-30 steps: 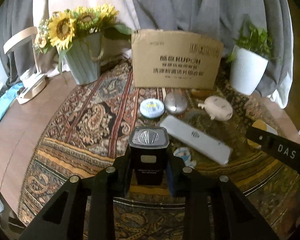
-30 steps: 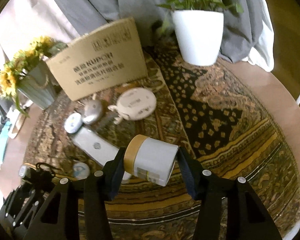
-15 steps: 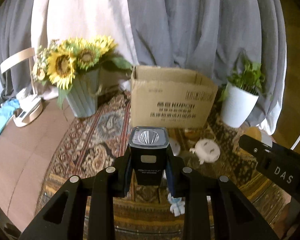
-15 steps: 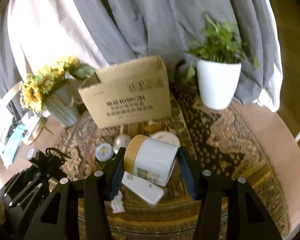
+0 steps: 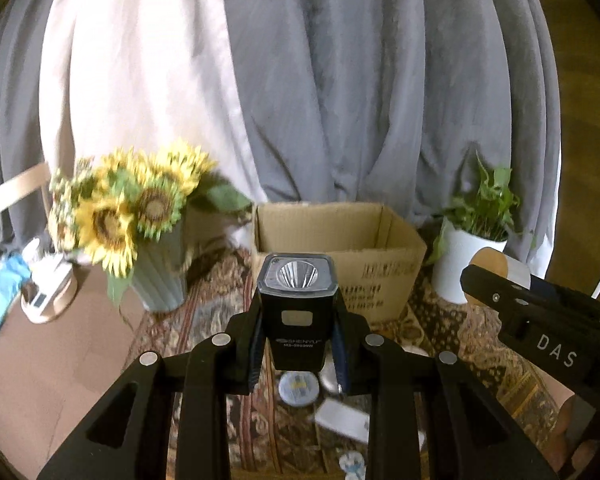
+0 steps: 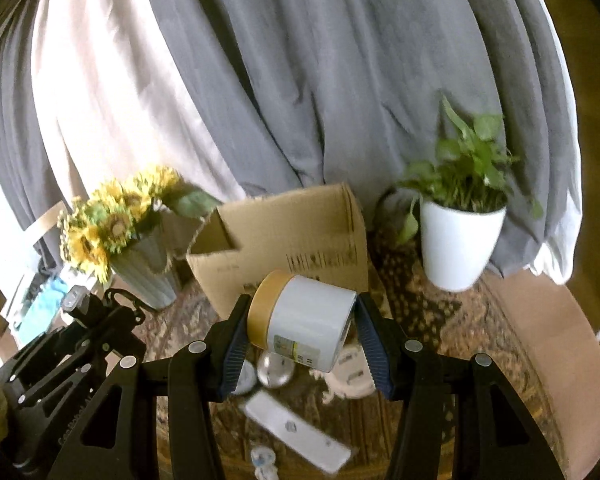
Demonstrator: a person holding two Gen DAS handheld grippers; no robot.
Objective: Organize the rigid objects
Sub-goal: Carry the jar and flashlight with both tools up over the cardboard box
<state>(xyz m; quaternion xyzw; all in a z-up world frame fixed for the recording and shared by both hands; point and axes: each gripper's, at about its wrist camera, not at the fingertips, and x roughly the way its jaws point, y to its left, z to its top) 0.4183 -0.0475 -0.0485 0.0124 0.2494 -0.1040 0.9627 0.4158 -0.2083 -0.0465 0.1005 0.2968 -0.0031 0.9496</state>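
My left gripper (image 5: 298, 344) is shut on a black flashlight (image 5: 297, 312), held high above the patterned rug, lens forward. My right gripper (image 6: 300, 332) is shut on a white jar with a tan lid (image 6: 300, 316), lying sideways between the pads. An open cardboard box (image 5: 336, 248) stands ahead of both; it also shows in the right wrist view (image 6: 284, 240). The right gripper (image 5: 540, 320) shows at the right of the left wrist view. The left gripper (image 6: 72, 344) shows at the lower left of the right wrist view.
On the rug below lie a round white tin (image 5: 298, 388), a silver round object (image 6: 275, 372), a white flat remote-like box (image 6: 296, 434), a white round device (image 6: 352, 376) and a small figure (image 6: 262, 460). A sunflower vase (image 5: 160, 268) stands left of the box, a white plant pot (image 6: 458, 244) right.
Both grippers have risen with their objects and tilted up; the box's open top now shows and the items on the rug have dropped low in view.
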